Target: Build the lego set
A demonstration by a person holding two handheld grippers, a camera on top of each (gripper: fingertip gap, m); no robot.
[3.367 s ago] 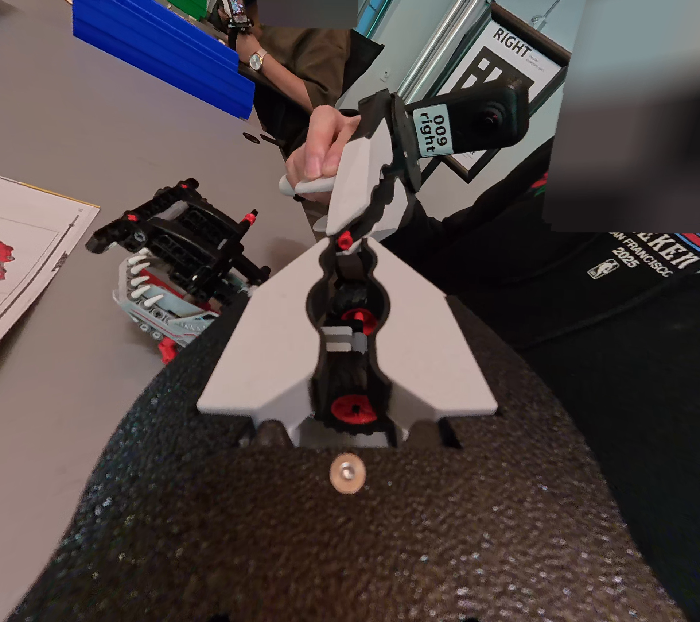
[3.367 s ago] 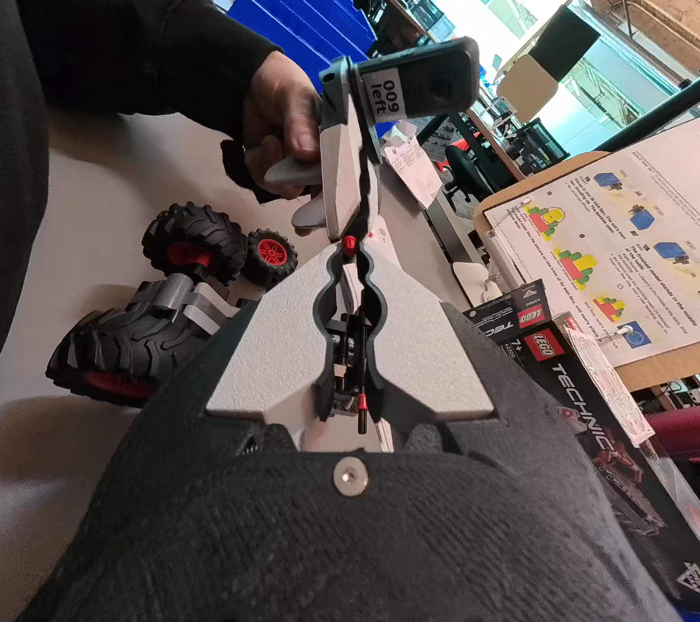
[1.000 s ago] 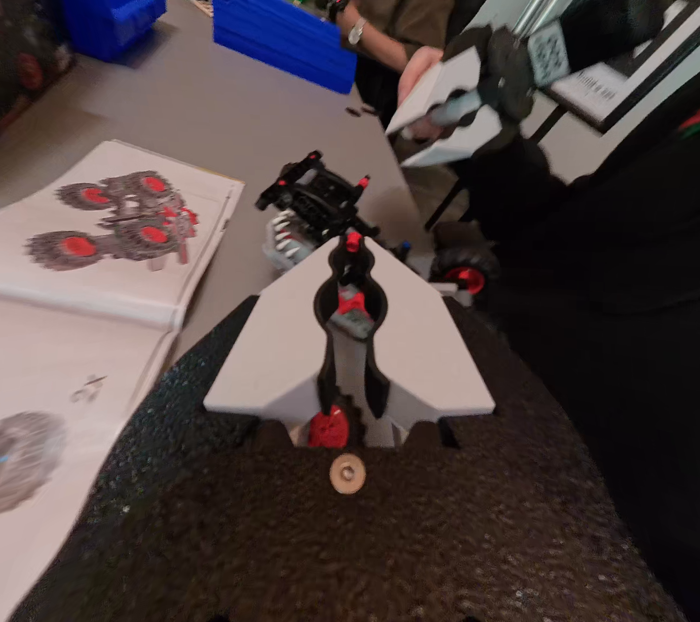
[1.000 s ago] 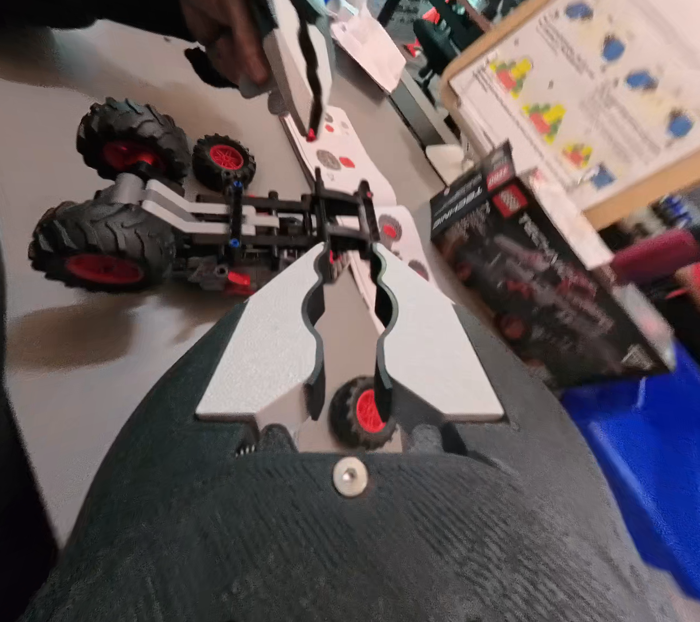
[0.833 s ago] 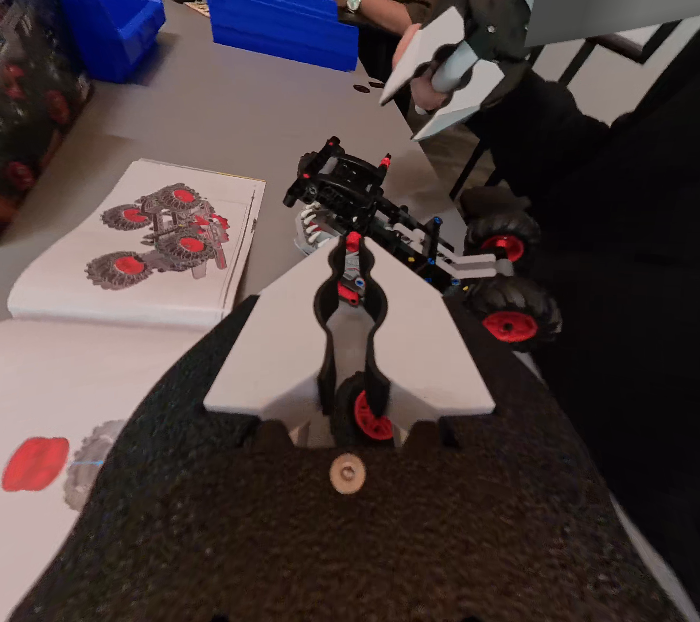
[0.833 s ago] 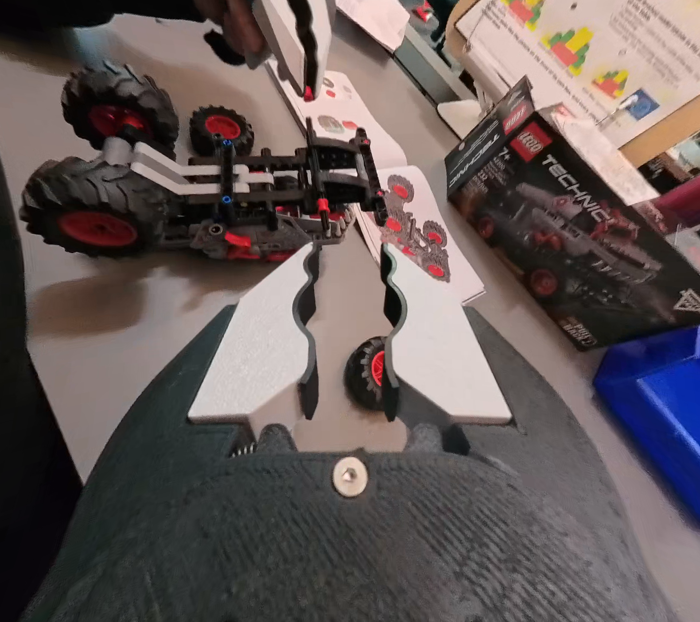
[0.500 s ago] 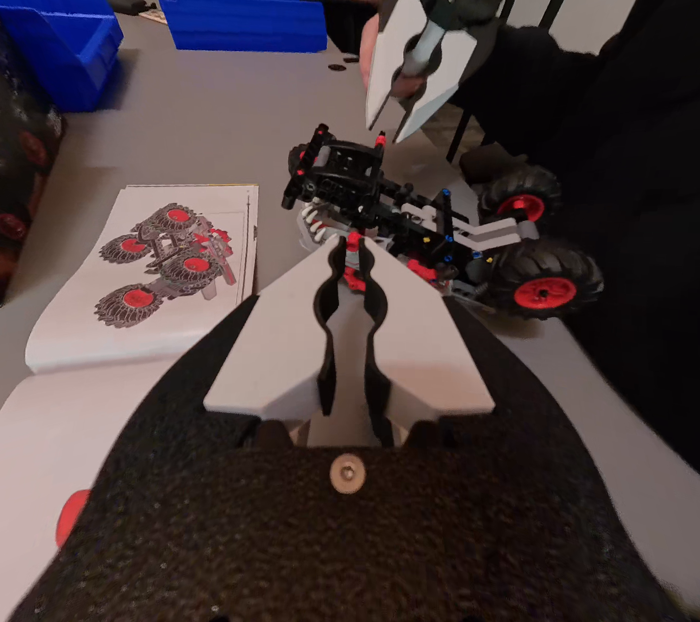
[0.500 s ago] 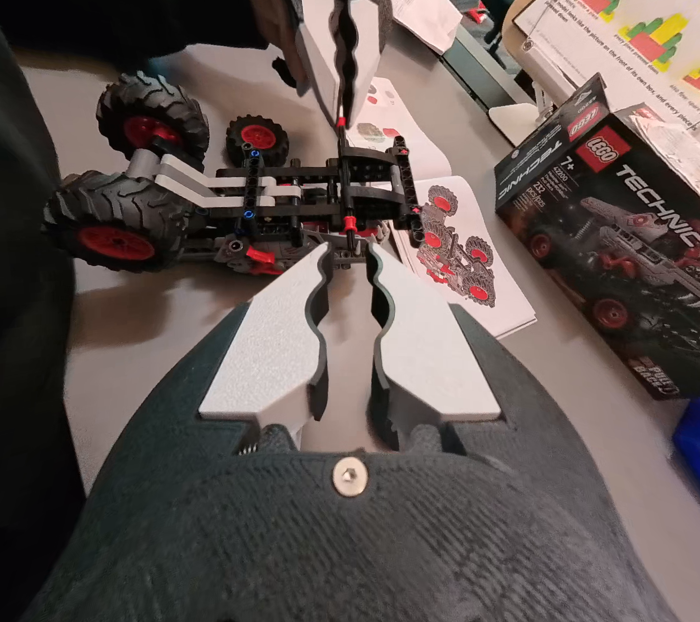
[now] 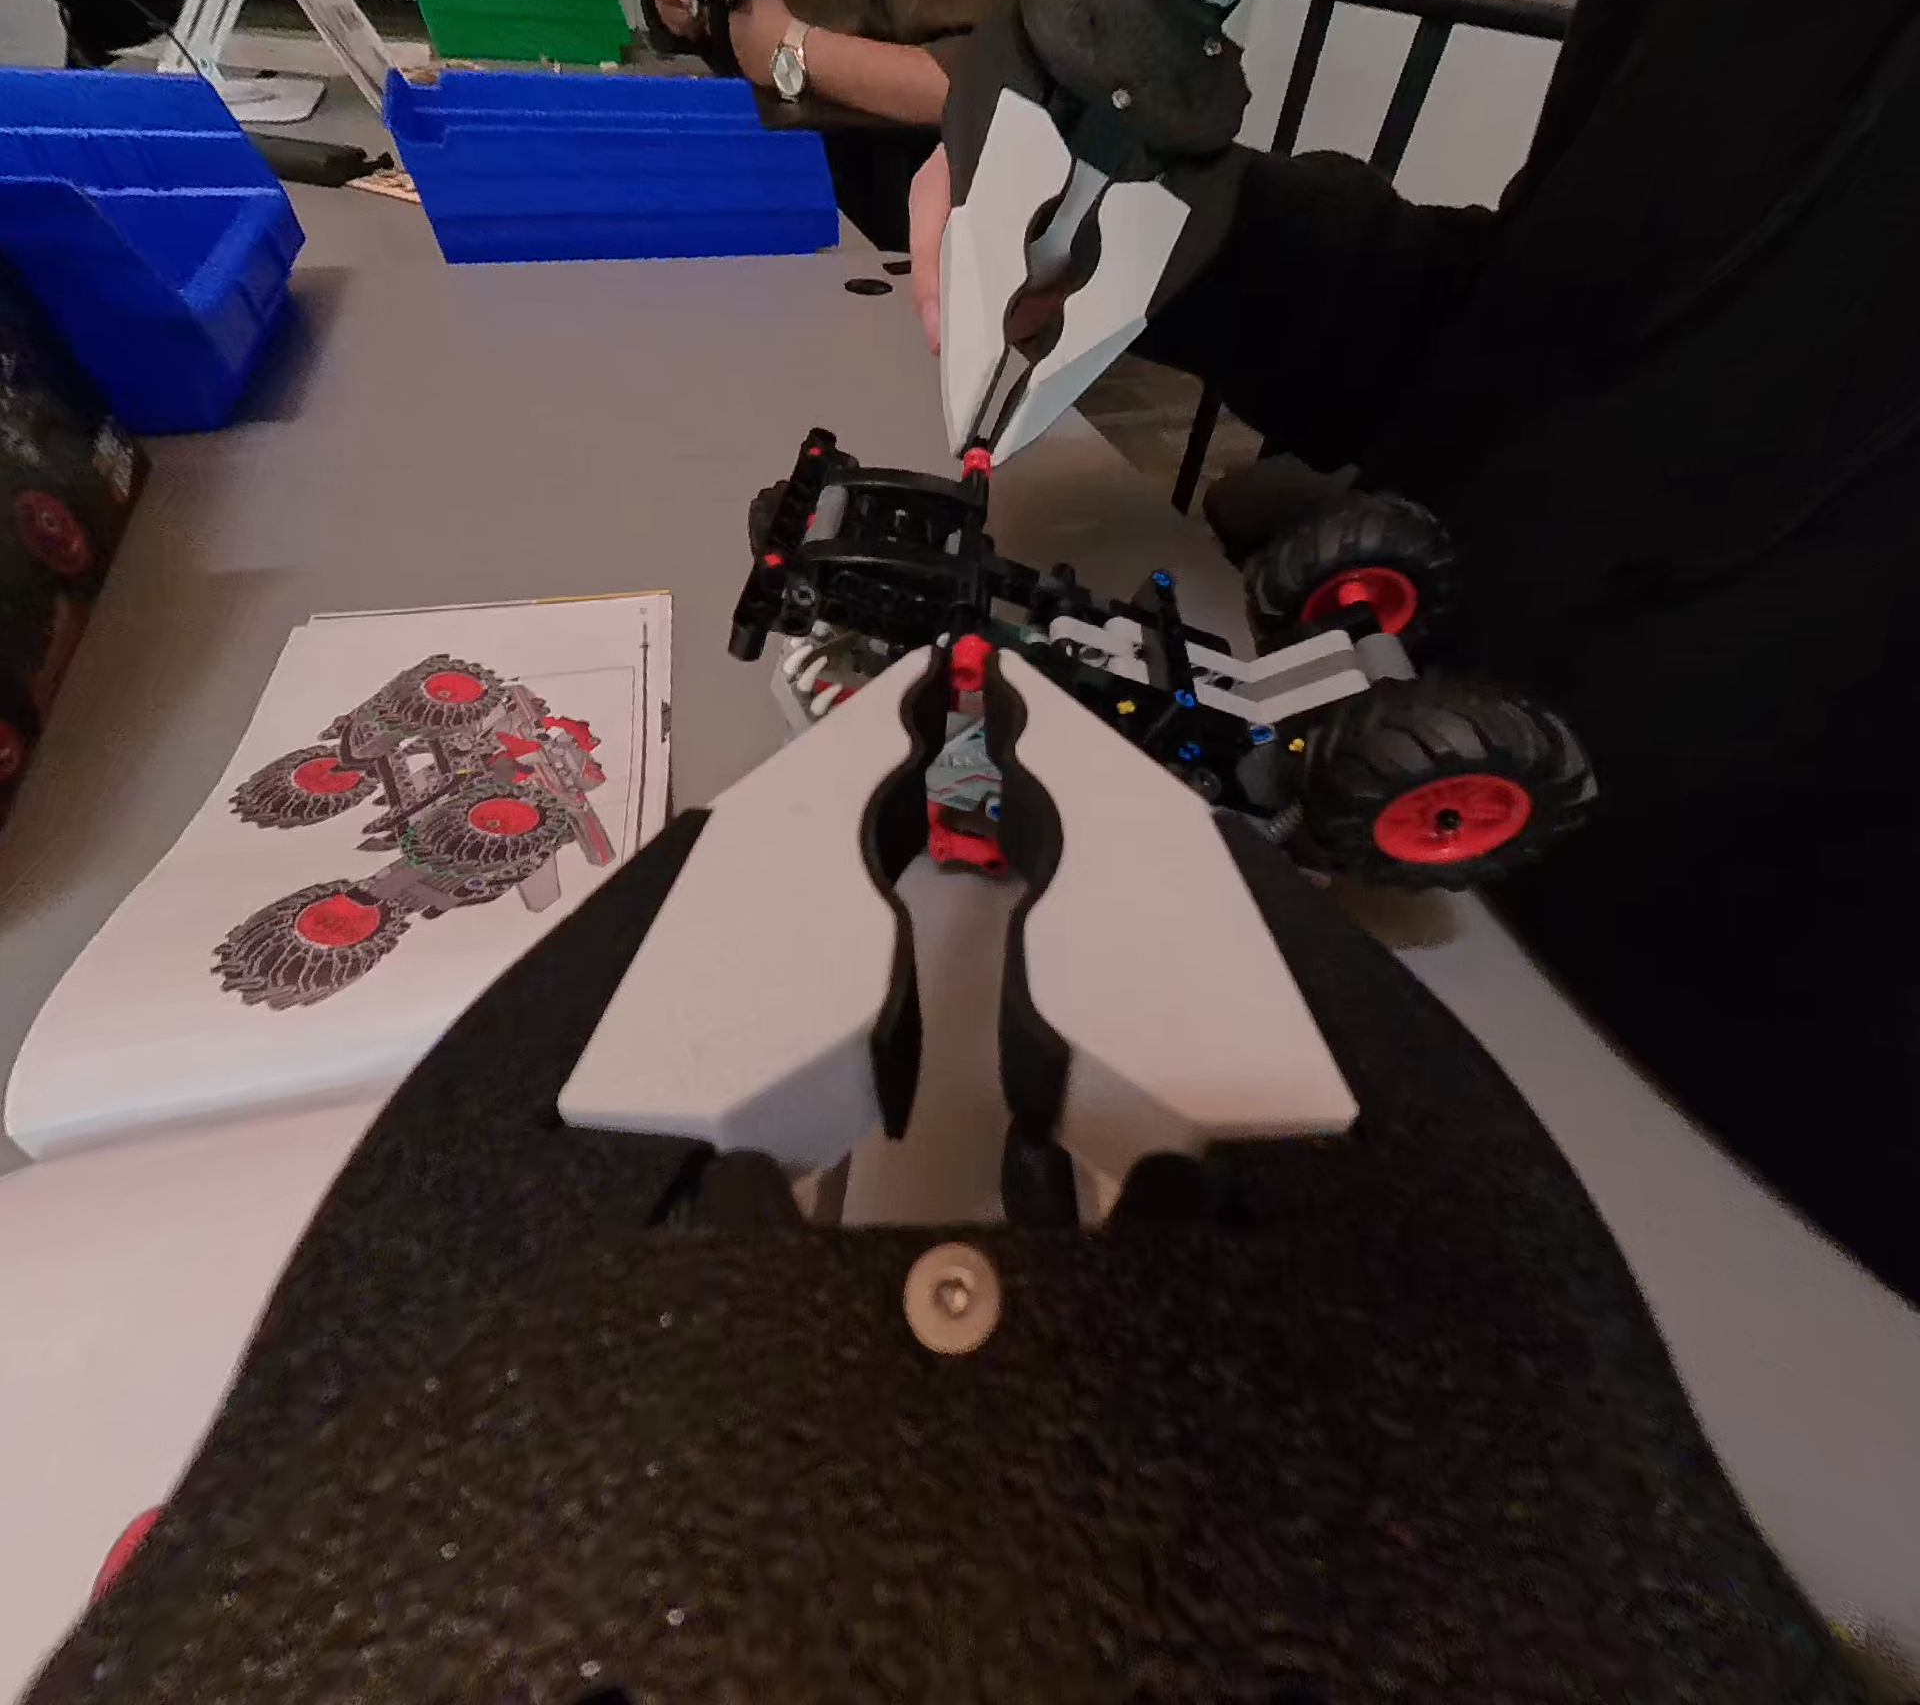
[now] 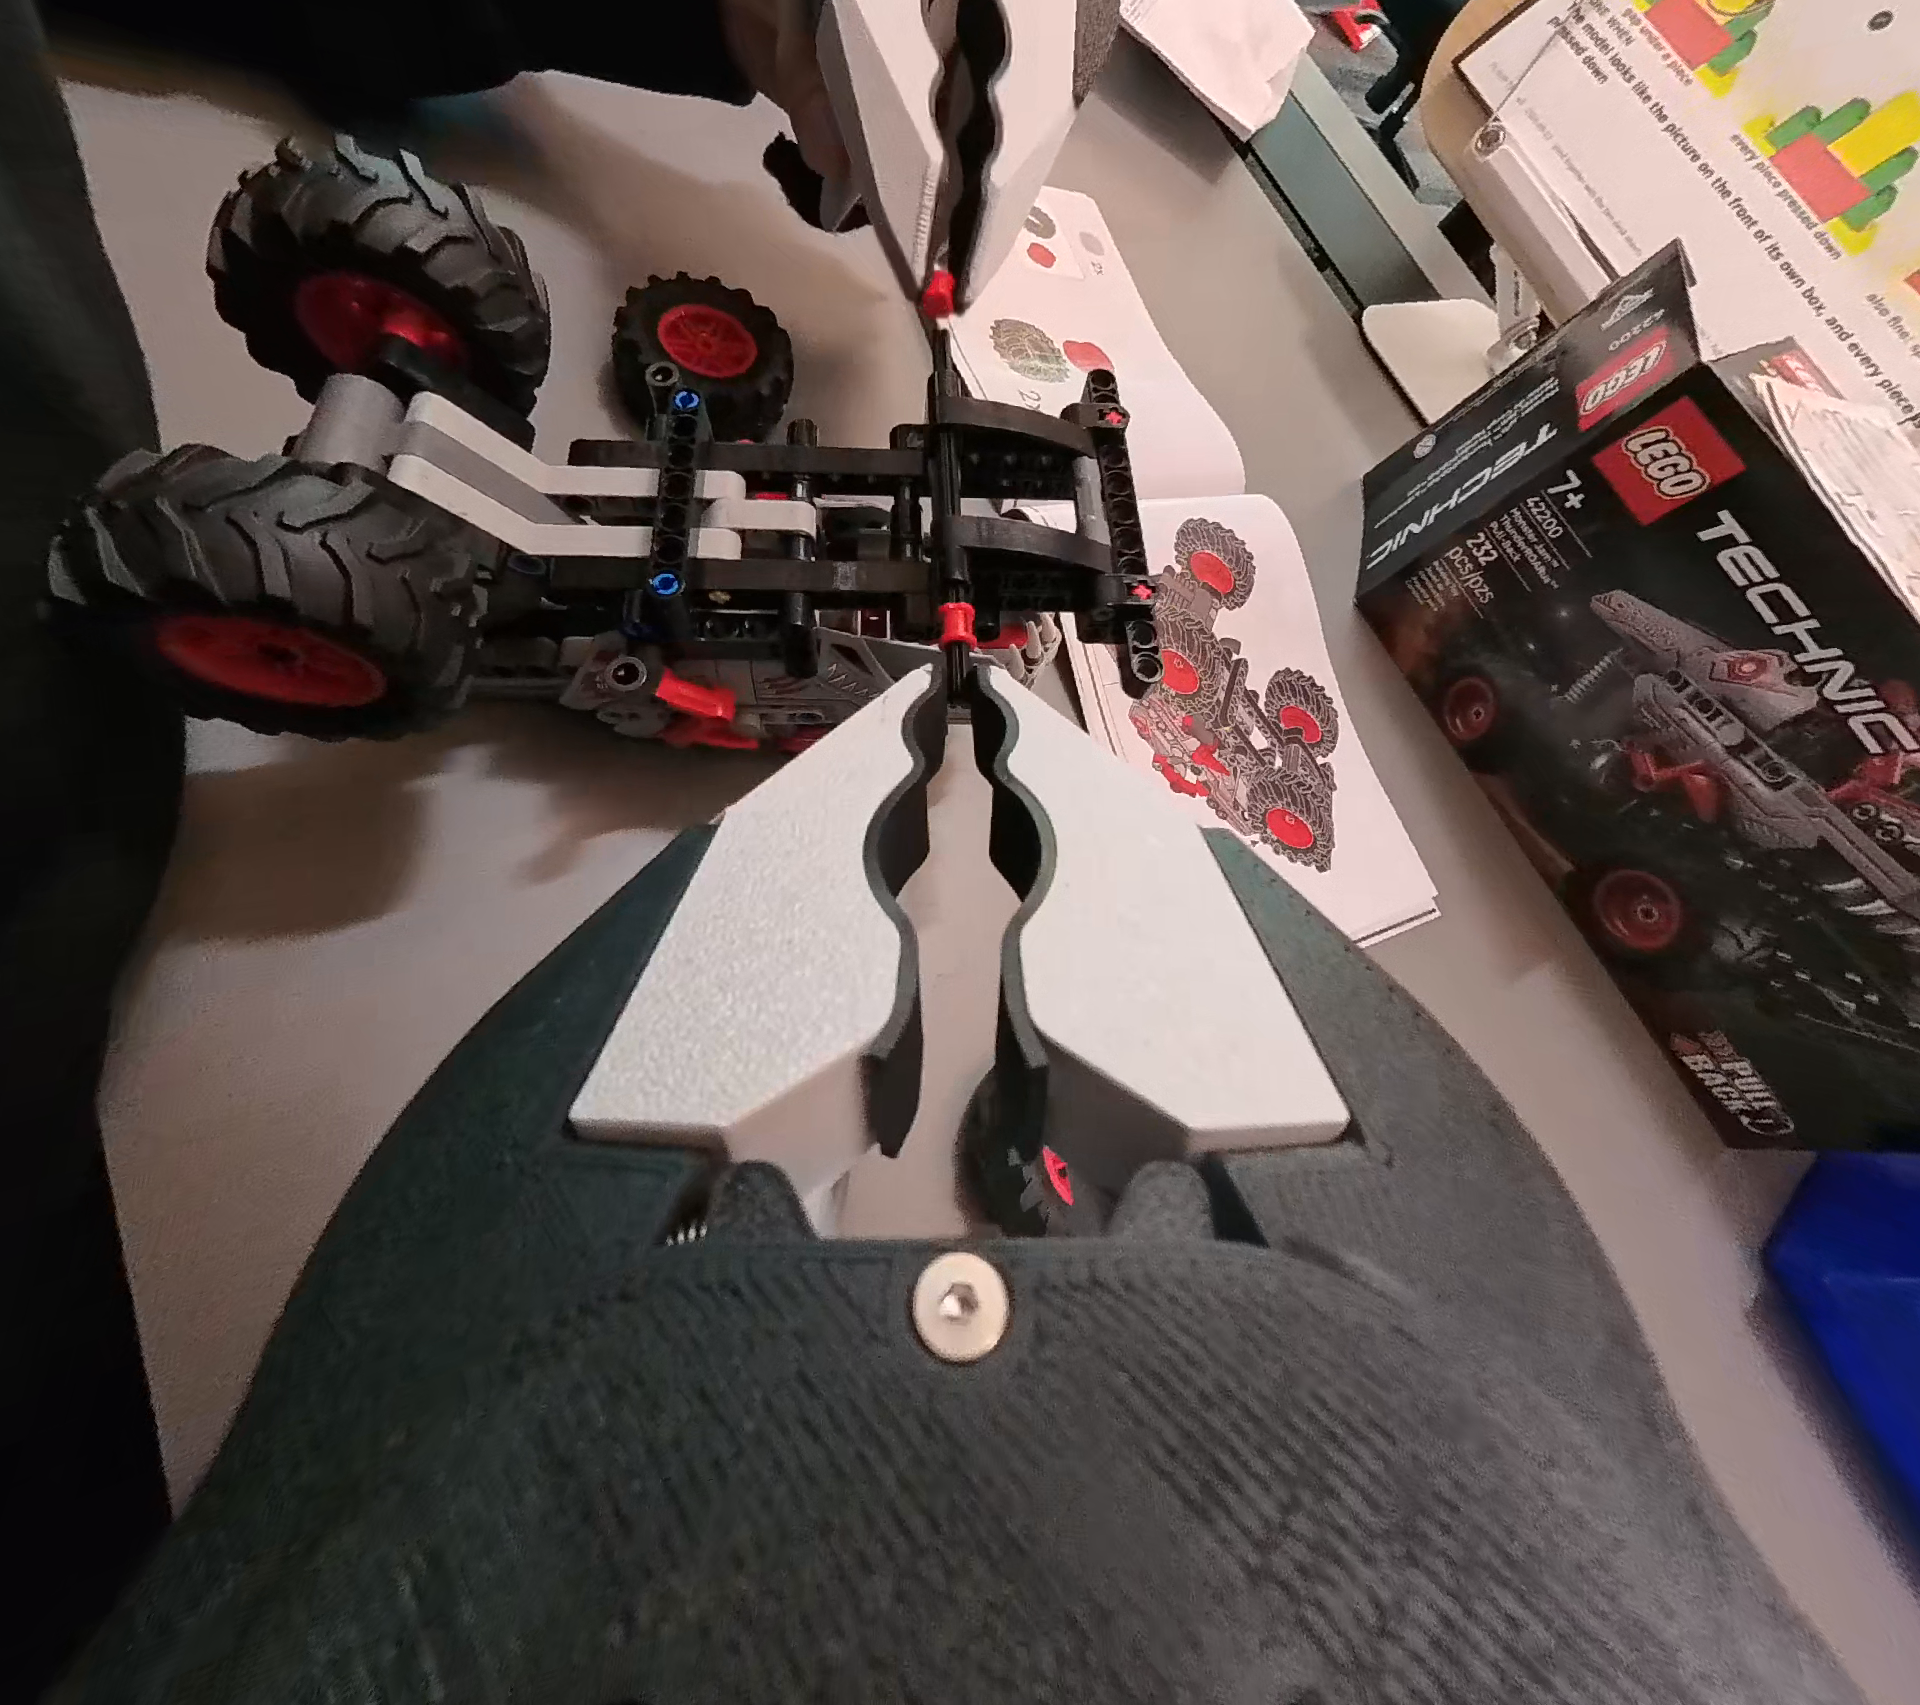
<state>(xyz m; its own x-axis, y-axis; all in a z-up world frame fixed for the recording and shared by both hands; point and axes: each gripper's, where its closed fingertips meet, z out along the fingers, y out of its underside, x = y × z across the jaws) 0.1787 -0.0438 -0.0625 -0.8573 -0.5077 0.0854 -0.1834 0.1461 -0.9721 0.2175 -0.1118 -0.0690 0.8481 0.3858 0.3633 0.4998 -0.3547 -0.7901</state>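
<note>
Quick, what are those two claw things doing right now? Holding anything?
Left gripper: closed on one red end of the truck's front axle.
Right gripper: closed on the axle's other end.

Half-built black lego truck (image 10: 790, 533), two big red-hubbed wheels fitted, apparently lying on its side, table (image 10: 364, 876)

The half-built truck (image 10: 790, 533) lies on the table (image 10: 312, 928); the open booklet (image 10: 1247, 720) is at its three o'clock, the set's box (image 10: 1662, 720) beyond, a loose wheel (image 10: 701, 341) at eleven.
</note>
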